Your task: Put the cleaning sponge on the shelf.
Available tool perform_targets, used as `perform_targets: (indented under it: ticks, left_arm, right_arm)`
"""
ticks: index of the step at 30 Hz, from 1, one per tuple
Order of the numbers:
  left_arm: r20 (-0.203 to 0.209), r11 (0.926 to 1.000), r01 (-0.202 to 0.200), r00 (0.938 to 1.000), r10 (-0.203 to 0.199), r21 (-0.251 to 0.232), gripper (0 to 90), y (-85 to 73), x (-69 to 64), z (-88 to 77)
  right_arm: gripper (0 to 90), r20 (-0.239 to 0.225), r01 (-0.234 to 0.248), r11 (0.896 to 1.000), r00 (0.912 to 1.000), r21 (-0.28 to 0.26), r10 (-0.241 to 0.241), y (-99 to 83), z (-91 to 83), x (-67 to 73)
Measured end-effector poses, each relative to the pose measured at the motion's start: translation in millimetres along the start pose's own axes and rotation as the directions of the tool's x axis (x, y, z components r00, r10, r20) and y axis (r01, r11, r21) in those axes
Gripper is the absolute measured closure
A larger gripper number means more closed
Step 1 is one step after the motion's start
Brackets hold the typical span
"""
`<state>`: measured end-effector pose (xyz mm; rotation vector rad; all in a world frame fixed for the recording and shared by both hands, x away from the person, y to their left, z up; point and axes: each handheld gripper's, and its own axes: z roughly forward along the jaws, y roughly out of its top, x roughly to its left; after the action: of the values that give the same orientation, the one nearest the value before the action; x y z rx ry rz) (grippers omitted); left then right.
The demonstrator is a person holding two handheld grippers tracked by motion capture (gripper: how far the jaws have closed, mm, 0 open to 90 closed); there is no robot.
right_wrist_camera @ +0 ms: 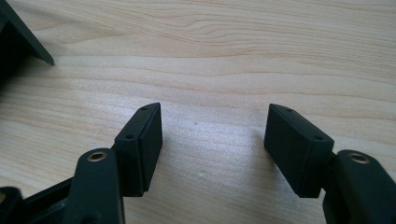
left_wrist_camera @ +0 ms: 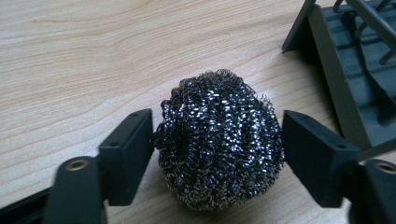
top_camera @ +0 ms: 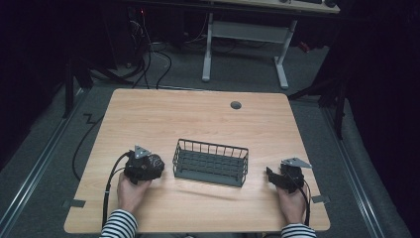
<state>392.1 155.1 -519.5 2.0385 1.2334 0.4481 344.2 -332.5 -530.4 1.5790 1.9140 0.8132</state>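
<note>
A round steel-wool scourer (left_wrist_camera: 218, 144) rests on the wooden table (top_camera: 198, 119), just left of a dark wire basket (top_camera: 210, 161). My left gripper (left_wrist_camera: 217, 123) has a jaw on each side of it, and both pads touch its wiry surface. In the high view the left gripper (top_camera: 148, 166) lies low on the table with the scourer (top_camera: 155, 162) at its tip. My right gripper (top_camera: 271, 174) rests to the right of the basket, and in its own view the right gripper (right_wrist_camera: 215, 126) stands open over bare wood.
The basket's wall (left_wrist_camera: 341, 70) is close on the right of the scourer, and its corner (right_wrist_camera: 18, 42) shows at the far left of the right gripper view. A round cable hole (top_camera: 236, 105) sits near the table's far edge. Cables lie on the floor beyond.
</note>
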Motion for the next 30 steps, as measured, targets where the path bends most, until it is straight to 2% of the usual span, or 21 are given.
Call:
perform_targets:
  ticks: [9, 14, 20, 30]
  left_arm:
    - [-0.010, 1.0000, -0.003, 0.9999, 0.003, 0.007, 38.9, -0.3, 0.9, 1.1]
    - [-0.010, 0.9999, -0.014, 0.9998, 0.014, 0.006, 41.7, -0.4, 1.1, -0.2]
    - [-0.005, 1.0000, -0.006, 1.0000, 0.006, -0.003, 43.4, -0.1, 2.2, -2.5]
    - [0.055, 0.9997, 0.016, 0.9984, -0.015, -0.020, 44.3, 1.2, 4.7, -12.8]
  right_arm:
    - [37.3, 0.000, 0.000, 1.000, 1.0000, 0.000, 0.000, 0.0, 0.0, 0.0]
    - [37.3, 0.000, 0.000, 1.000, 1.0000, 0.000, 0.000, 0.0, 0.0, 0.0]
    - [37.2, -0.001, 0.000, 1.000, 1.0000, 0.000, 0.000, 0.0, 0.0, -0.1]
    - [37.2, 0.000, 0.000, 1.000, 1.0000, 0.001, 0.000, 0.0, -0.1, -0.1]
